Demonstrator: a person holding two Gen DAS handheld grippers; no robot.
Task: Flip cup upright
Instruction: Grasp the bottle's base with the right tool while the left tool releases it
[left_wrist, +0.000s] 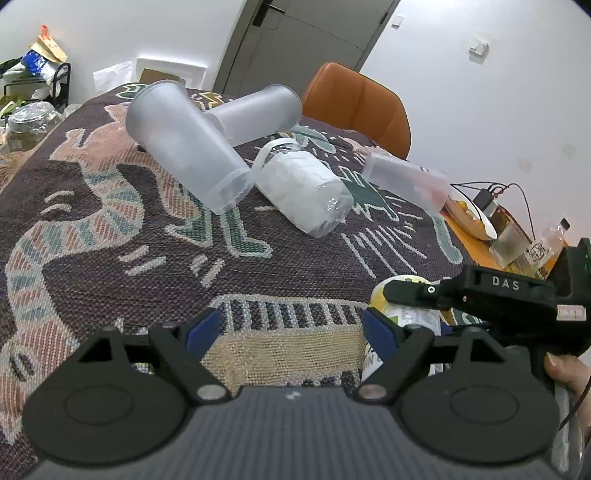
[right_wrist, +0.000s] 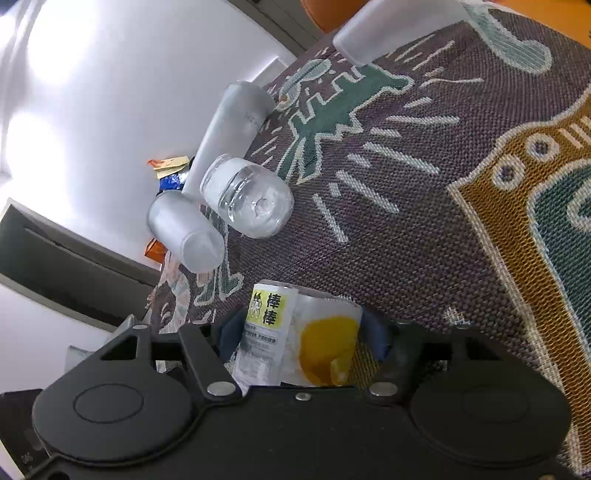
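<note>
The right gripper (right_wrist: 301, 332) has its jaws closed on a clear plastic cup with a yellow label (right_wrist: 295, 336), tipped sideways over the woven patterned cloth (right_wrist: 424, 229) on the worktop. The left gripper (left_wrist: 291, 332) has its jaws wide apart, empty. Ahead lie three frosted plastic tumblers (left_wrist: 184, 147) and a clear cup stuffed with white paper (left_wrist: 306, 192), on their sides.

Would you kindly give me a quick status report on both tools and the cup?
Right tool shut on printed cup, cup on its side. Left tool open, empty, above blanket. Four other cups lying farther back, none in the way.
</note>
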